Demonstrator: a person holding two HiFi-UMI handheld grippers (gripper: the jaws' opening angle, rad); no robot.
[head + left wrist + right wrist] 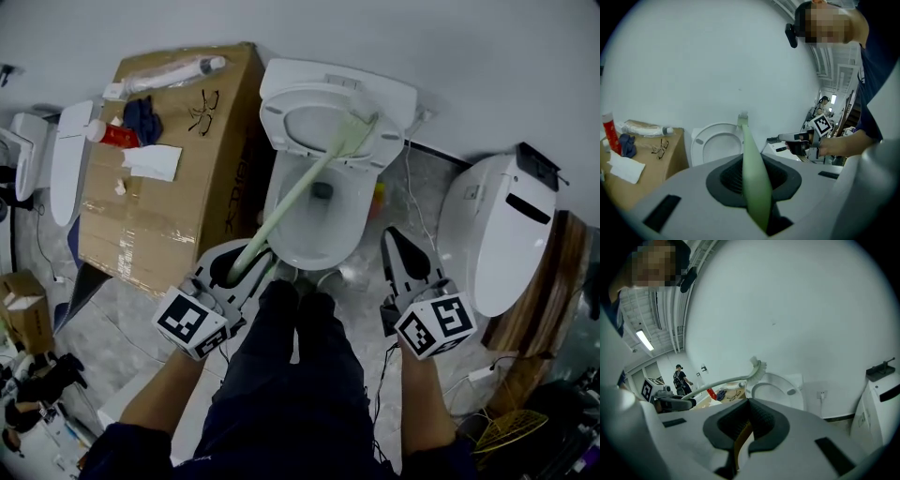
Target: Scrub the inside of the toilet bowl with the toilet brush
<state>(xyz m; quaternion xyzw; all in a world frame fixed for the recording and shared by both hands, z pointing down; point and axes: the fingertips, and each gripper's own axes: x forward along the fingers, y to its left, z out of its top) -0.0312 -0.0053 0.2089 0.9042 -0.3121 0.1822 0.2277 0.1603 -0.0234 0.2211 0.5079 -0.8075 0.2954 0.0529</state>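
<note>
Toilet brush slants up from the left gripper, which the person holds low in front of the left knee with a bare forearm reaching forward. Its fingers pinch the lower end of the handle between dark ribbed pads. The right gripper sits level with it on the other side of the legs and points at the floor beside the toilet. Its fingers are pressed together with only a thin slit left between the pads, and they hold nothing. The brush has a long, slim, pale green plastic handle that bends gently along its length and ends in a small head of short white bristles. That head is up at the back of the toilet bowl, against the raised seat, and well above the dark drain at the bottom. The bowl, seat and lid are smooth glossy white with rounded oval outlines. To the left stands a large brown cardboard box with taped seams. On it lie a pair of glasses, a red tube, a crumpled blue cloth and a white tissue. A second white toilet stands on the right.
</note>
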